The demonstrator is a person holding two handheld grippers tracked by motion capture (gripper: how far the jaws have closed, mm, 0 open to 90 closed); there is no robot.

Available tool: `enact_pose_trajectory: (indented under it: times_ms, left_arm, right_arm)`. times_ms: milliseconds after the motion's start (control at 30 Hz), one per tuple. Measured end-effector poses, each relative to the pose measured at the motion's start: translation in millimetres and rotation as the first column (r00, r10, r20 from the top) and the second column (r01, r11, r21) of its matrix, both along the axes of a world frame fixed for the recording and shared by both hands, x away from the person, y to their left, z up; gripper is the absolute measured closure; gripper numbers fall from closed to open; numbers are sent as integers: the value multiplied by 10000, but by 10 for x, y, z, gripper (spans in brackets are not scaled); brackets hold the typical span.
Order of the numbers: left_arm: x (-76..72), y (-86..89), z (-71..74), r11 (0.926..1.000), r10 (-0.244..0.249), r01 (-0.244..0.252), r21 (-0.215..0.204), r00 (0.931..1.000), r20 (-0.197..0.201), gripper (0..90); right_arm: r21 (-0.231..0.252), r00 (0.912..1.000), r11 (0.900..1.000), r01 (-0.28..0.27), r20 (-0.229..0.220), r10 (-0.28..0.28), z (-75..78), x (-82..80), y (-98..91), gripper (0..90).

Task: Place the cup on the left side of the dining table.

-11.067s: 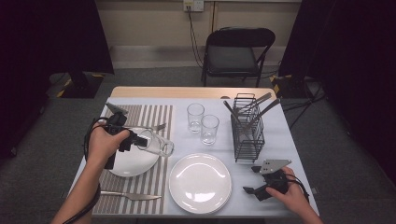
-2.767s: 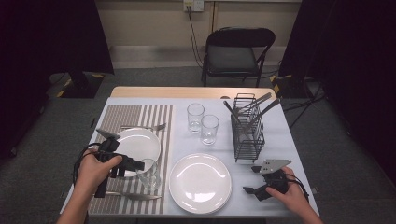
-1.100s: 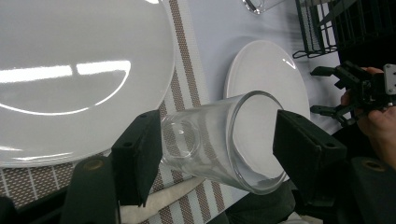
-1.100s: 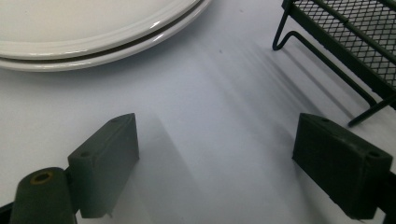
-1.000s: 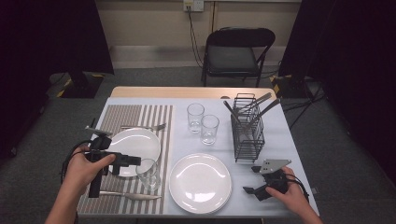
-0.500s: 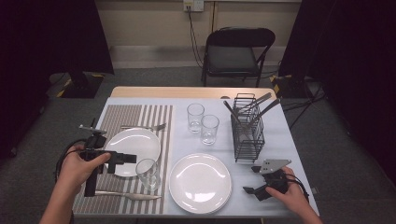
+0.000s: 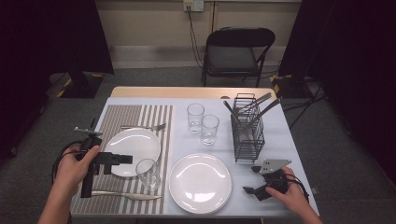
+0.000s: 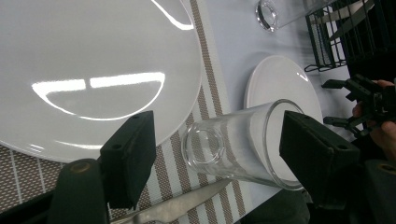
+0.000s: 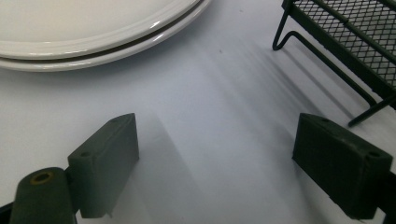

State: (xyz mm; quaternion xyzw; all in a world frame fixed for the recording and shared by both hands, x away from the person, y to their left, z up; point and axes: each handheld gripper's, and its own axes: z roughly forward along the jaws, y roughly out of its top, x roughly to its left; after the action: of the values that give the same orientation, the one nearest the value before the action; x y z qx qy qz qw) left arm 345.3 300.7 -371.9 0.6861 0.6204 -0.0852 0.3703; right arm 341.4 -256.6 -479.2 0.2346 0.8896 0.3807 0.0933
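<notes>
A clear drinking glass (image 7: 147, 172) stands upright on the striped placemat (image 7: 119, 121), near its front right corner. My left gripper (image 7: 125, 159) lies level just left of it, over the small white plate (image 7: 135, 144). In the left gripper view the glass (image 8: 243, 144) sits ahead of the left gripper (image 8: 219, 135), whose jaws have just been opening; neither pad touches it. My right gripper (image 7: 251, 179) rests open at the table's front right, and in its own view the right gripper (image 9: 215, 140) has bare tablecloth between the jaws.
A large white plate (image 7: 200, 183) lies front centre. Two more glasses (image 7: 195, 116) (image 7: 209, 128) stand behind it. A black wire rack (image 7: 247, 133) holds cutlery at the right. A fork (image 7: 142, 127) and a knife (image 7: 119, 194) lie on the placemat. A chair (image 7: 233, 53) stands beyond the table.
My left gripper has drawn back to the left, away from the glass, which stays upright on the placemat. The right hand has kept still.
</notes>
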Motion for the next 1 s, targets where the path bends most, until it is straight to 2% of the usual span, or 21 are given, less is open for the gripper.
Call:
enact_pose_trajectory:
  times_ms: [200,267,333,600,1000]
  left_arm:
    - [-11,16,-38,10000,-11,12,-94,10000,68,271]
    - [-17,29,-51,10000,-64,64,-2,9999,82,271]
    - [-16,35,-71,9999,75,-74,-110,9999,104,270]
    - [-31,54,-129,9998,-10,13,-203,9999,130,268]
    - [-61,73,-174,9999,54,-51,-160,9998,214,268]
  right_arm:
    - [-3,10000,10000,0,4,0,0,0,0,132]
    - [-3,10000,10000,-2,1,2,0,0,0,132]
    - [-6,10000,10000,-6,-2,6,0,1,0,133]
    - [-3,10000,10000,1,0,-1,0,0,0,133]
    - [-8,10000,10000,-4,-2,4,1,0,0,132]
